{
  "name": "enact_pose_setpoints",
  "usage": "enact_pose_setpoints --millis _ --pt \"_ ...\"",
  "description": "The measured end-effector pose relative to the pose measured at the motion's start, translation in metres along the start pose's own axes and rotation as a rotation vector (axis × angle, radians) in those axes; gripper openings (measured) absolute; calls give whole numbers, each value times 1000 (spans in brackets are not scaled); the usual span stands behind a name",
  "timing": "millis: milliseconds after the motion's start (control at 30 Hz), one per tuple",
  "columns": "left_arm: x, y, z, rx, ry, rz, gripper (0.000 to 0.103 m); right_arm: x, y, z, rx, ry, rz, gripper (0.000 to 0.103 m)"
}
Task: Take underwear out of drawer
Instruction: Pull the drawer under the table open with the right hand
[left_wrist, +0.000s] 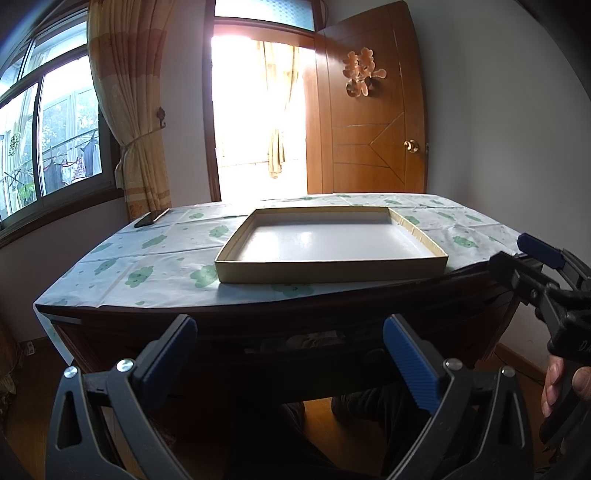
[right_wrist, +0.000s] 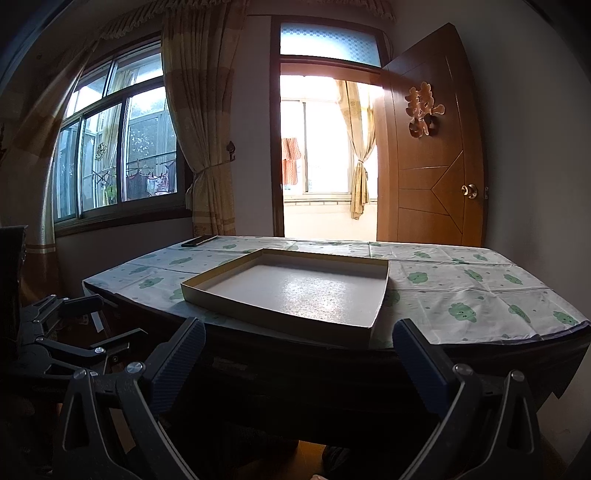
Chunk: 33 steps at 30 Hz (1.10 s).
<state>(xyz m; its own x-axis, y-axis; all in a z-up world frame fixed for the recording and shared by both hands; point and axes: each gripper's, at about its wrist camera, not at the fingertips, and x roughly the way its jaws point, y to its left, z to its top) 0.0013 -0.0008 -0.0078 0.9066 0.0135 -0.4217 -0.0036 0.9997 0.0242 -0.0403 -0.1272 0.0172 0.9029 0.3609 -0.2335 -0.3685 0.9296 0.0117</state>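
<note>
Daylight floods through the window (left_wrist: 44, 147) at upper left and the doorway behind a cloth-covered table (left_wrist: 147, 266). Low in the frame, the left gripper (left_wrist: 290, 354) gapes wide, holding nothing, facing the dark drawer (left_wrist: 295, 347) where crumpled underwear (left_wrist: 314, 339) lies. Centre, a shallow tray (left_wrist: 332, 273) rests on the table. The right gripper (right_wrist: 299, 358) is equally spread, touching nothing.

Shallow tray (left_wrist: 421, 236) on tablecloth (left_wrist: 147, 258); phone (left_wrist: 150, 218) nearby.

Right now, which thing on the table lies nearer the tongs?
The shallow cardboard tray, near the front edge; the dark phone lies at the far left corner.
</note>
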Motion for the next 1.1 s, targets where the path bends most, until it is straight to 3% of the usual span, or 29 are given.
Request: enact_pose_setpoints --millis 200,400,533,700,1100 --pt "6 -1 -3 0 13 2 103 5 0 -7 -28 -10 12 102" --pt "15 2 -7 -11 35 4 103 25 2 -31 -150 -77 81 102" --pt "21 4 -10 -20 47 6 103 34 -3 -50 -201 -184 98 102" --pt "25 3 -14 -23 64 2 103 45 -15 -67 -266 -313 59 102" --pt "24 8 -14 -45 67 1 103 81 -35 -75 -301 -364 44 102"
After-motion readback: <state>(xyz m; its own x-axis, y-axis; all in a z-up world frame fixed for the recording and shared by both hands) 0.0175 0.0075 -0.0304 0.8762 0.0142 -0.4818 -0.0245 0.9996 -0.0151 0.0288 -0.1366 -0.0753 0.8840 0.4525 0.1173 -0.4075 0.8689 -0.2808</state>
